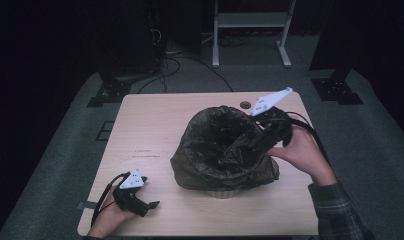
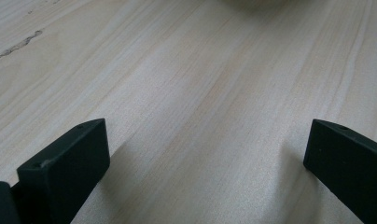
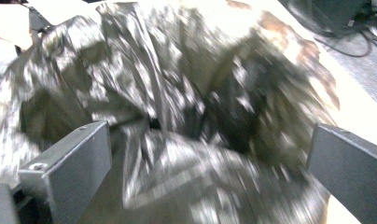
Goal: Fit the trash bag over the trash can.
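A black plastic bag (image 1: 222, 147) lines a small pale bin (image 1: 221, 192) at the middle right of the wooden table (image 1: 150, 130), draping over its rim and sides. My right gripper (image 1: 260, 140) reaches into the bag's right rim from above. In the right gripper view the crumpled, blurred bag (image 3: 177, 84) lies in front of the right gripper (image 3: 210, 158), whose jaws stand wide open around a fold. My left gripper (image 1: 149, 207) rests low at the table's front left corner, far from the bag. In its own view the left gripper (image 2: 205, 154) is open over bare wood (image 2: 200, 70).
A round cable hole (image 1: 245, 105) sits in the table's far edge behind the bag. Beyond the table are a white frame (image 1: 250, 30), floor cables (image 1: 175, 60) and black stand feet (image 1: 107, 92). Bare tabletop stretches left of the bin.
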Demonstrator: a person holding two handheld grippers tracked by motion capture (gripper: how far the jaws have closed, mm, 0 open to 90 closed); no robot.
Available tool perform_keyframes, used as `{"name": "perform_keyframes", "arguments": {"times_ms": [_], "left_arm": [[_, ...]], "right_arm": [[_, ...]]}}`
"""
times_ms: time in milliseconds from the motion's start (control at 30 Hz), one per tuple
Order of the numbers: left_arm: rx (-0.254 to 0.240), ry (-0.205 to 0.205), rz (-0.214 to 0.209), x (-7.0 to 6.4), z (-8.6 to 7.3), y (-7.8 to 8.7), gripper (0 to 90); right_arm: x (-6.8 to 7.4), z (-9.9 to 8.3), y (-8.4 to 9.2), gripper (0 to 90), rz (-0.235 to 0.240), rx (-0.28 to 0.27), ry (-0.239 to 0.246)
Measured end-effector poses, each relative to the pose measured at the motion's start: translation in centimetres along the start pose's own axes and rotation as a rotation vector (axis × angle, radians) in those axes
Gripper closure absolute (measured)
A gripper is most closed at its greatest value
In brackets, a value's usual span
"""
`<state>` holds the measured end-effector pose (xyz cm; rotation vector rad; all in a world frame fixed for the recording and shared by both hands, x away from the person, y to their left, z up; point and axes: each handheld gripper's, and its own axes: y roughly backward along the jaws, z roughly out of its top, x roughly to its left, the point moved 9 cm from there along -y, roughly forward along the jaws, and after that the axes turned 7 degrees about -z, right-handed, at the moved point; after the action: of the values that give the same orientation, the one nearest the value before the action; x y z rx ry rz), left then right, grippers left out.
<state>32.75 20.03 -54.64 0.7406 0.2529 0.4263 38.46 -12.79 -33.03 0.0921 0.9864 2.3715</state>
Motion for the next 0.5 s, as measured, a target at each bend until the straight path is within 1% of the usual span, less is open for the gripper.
{"name": "perform_keyframes", "arguments": {"times_ms": [100,233,367,500], "left_arm": [[0.000,0.000,0.000,0.0,0.0,0.0,0.0],[-0.001,0.000,0.001,0.0,0.0,0.0,0.0],[-0.001,0.002,0.003,0.0,0.0,0.0,0.0],[-0.003,0.003,0.002,0.0,0.0,0.0,0.0]], "right_arm": [[-0.8,-2.0,1.7,0.0,-0.025,-0.017,-0.042],[-1.7,-4.8,3.3,0.0,-0.055,-0.042,-0.088],[-2.1,-7.7,4.1,0.0,-0.081,-0.060,-0.124],[-2.2,-10.8,4.2,0.0,-0.103,-0.078,-0.152]]}}
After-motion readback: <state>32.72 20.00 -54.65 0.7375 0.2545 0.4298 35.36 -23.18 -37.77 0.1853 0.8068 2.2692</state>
